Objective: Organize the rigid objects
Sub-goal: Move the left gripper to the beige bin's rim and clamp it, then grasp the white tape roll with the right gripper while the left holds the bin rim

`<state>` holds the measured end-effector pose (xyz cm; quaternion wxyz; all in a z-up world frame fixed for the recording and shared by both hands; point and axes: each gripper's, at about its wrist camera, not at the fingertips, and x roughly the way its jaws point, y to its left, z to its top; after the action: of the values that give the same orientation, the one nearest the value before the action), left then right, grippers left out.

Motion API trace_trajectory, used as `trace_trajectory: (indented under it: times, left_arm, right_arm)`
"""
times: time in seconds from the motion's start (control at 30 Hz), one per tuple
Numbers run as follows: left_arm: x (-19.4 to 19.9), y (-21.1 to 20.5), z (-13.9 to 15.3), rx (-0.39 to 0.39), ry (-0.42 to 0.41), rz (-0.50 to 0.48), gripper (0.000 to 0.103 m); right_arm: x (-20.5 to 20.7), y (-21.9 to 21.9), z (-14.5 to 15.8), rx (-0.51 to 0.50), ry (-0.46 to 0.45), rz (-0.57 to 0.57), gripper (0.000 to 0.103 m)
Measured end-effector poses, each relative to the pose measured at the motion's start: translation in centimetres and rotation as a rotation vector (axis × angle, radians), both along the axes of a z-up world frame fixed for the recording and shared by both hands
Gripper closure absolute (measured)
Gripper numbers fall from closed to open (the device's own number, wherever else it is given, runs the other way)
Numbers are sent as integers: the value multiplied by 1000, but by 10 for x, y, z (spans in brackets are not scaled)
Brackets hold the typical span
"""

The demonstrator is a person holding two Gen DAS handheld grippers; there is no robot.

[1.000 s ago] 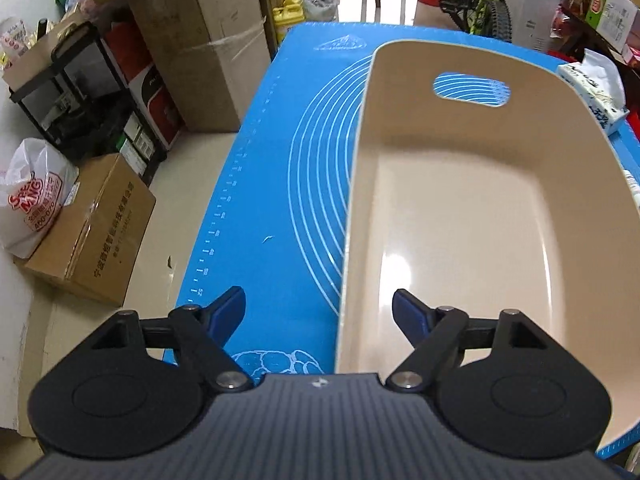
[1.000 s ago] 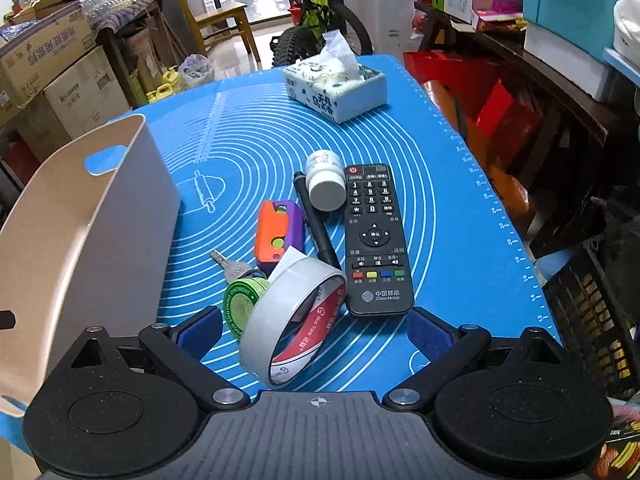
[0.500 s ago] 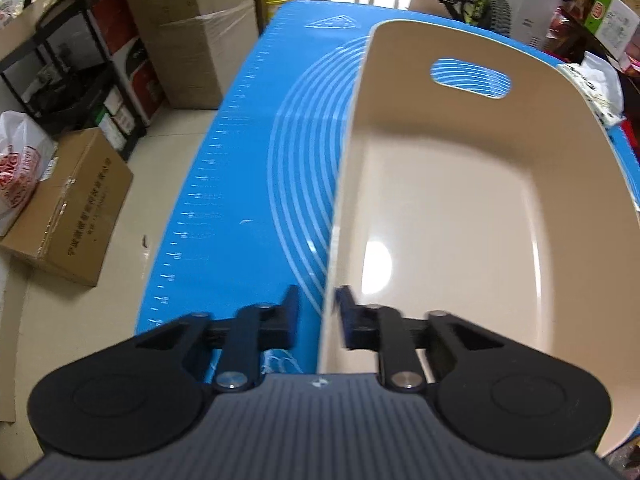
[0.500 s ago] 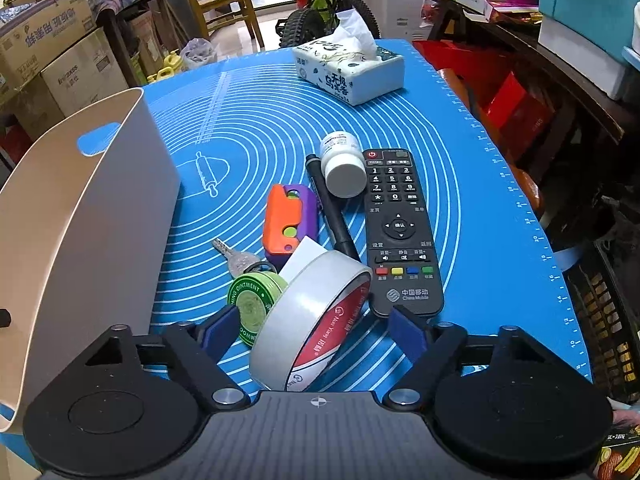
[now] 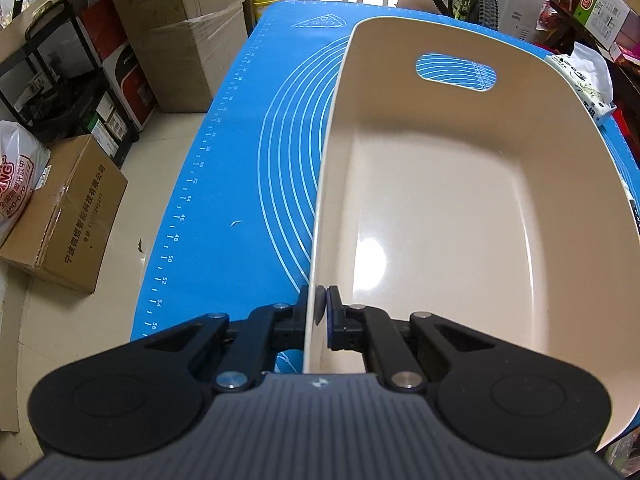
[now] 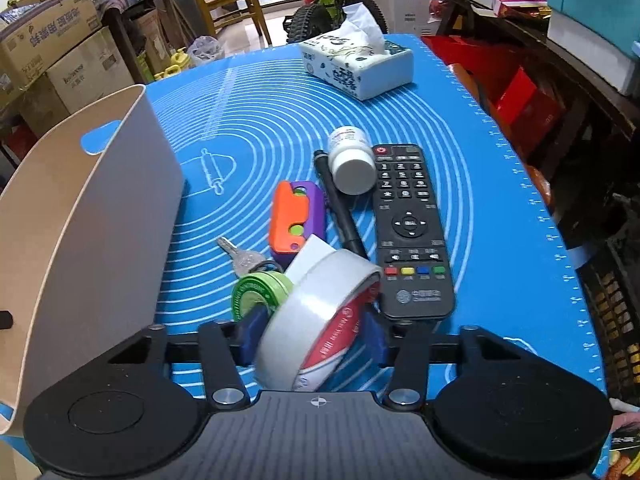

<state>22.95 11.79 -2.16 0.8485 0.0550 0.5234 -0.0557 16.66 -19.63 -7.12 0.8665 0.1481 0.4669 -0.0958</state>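
The left gripper [image 5: 321, 312] is clenched on the near-left rim of the beige plastic storage bin [image 5: 460, 216], one pad outside the wall, one inside. The bin is empty, sits on the blue silicone baking mat [image 5: 248, 184], and has a handle cutout at 12 o'clock. The thin rigid wall is prob light but smooth, so the pinch should steady it more than lift it.

The right gripper [image 6: 312, 338] has its jaws just closing around the white roll of packing tape with a red printed core [image 6: 320, 320]. The blue pads [image 6: 253, 334] sit at both flat faces of the roll; contact looks made or v. close, can't tell if firm. The roll stands tilted on edge near the 6 o'clock end of the clutter, leaning on the green round ointment tin [image 6: 258, 292]. Judgement: the roll is stiff, light to medium, with slick sides. Gripping across its width, as now, is the best hold; a squeeze on the rim alone could let it roll out.

Other items, relative to the roll:
- Silver key [image 6: 240, 256] at 11.
- Orange-and-purple plastic toy block [image 6: 294, 218] at 12.
- Black pen [image 6: 340, 208] and white pill bottle [image 6: 352, 162] beyond that.
- Black TV remote control [image 6: 408, 232] at 1–2.
- Tissue pack [image 6: 356, 64] far off at 12.

In the right wrist view the bin is at 9 o'clock, near.
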Motion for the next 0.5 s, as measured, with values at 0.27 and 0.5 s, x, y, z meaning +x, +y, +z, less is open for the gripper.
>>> trace_trajectory:
  times: [0.27,0.5]
  left_arm:
    - [0,0,0,-2,0,0,95]
    - [0,0,-1,0,1,-6,95]
  right_arm:
    - [-2,0,6,58,-40,16,74]
    - [-8,-3,25,88,-107,12,75]
